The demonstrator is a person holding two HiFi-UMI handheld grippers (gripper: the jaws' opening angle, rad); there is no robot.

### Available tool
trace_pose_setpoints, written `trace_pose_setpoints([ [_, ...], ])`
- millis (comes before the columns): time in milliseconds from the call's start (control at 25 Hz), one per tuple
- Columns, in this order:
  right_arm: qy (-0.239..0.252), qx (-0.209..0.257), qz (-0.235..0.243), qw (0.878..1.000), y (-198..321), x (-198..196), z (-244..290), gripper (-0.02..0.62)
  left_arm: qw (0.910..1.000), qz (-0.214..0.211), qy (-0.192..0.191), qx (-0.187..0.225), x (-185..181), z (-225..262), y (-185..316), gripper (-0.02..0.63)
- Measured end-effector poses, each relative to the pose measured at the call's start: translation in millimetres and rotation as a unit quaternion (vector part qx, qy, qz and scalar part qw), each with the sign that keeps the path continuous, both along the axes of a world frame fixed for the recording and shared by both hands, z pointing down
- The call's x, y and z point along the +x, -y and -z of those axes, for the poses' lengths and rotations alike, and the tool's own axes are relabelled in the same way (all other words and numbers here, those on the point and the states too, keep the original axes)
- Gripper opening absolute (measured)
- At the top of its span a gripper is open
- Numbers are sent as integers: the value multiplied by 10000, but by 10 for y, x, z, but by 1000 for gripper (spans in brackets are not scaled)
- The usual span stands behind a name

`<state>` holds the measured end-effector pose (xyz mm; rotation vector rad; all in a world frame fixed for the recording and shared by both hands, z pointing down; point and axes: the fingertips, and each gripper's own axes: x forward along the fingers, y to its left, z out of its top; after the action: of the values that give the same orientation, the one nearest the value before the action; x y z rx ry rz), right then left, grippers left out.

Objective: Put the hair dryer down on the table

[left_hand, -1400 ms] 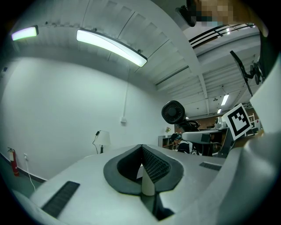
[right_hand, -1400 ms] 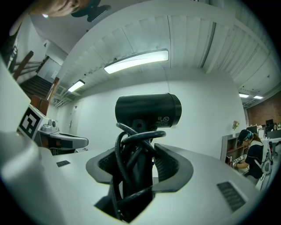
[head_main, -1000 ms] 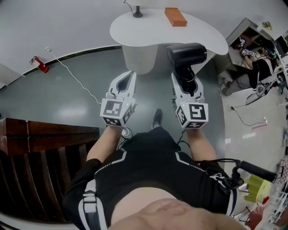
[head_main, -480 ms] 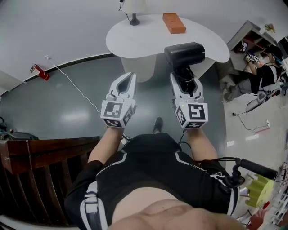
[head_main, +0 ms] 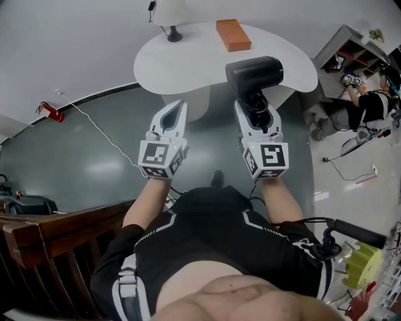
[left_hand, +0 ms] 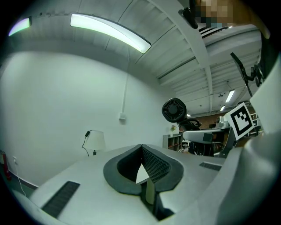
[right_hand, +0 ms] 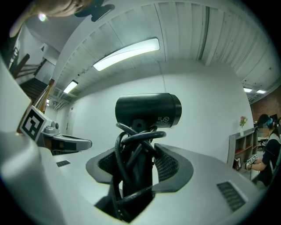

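A black hair dryer point(head_main: 254, 74) stands upright in my right gripper point(head_main: 255, 108), whose jaws are shut on its handle. Its cord point(right_hand: 135, 141) is wound round that handle between the pads. The dryer's head point(right_hand: 148, 110) hangs over the near edge of the round white table point(head_main: 188, 59), above the floor. My left gripper point(head_main: 180, 108) is level with it to the left, shut and holding nothing, its tips point(left_hand: 141, 148) meeting. From the left gripper view the dryer's round rear grille point(left_hand: 174, 110) shows to the right.
An orange brick point(head_main: 233, 34) and a small lamp point(head_main: 169, 19) sit on the table's far side. A red extinguisher point(head_main: 47, 111) and a white cable lie on the grey floor at left. Dark wooden furniture point(head_main: 56, 232) stands lower left. A person point(head_main: 369, 106) sits by shelves at right.
The table has come nearer and slid left in the head view, so the dryer's head now overlaps its near edge. Both grippers keep their hold and spacing.
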<state>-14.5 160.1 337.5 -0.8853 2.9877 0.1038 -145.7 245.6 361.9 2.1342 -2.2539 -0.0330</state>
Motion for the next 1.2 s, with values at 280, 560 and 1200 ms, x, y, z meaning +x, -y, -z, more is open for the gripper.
trace_pose_setpoints([
  [280,-3,-67,48,10000,532,60,-45,230,9999,-133,41,-76,117,9,603,32],
  [560,20,-72,26,10000,1000,161,-66,230,9996,-233,83,-156,245,-14,1104,32],
  [1200,76,-209,-316,9993,1574,359,-154,230,9973,-704,181,-121,415,-26,1799,32],
])
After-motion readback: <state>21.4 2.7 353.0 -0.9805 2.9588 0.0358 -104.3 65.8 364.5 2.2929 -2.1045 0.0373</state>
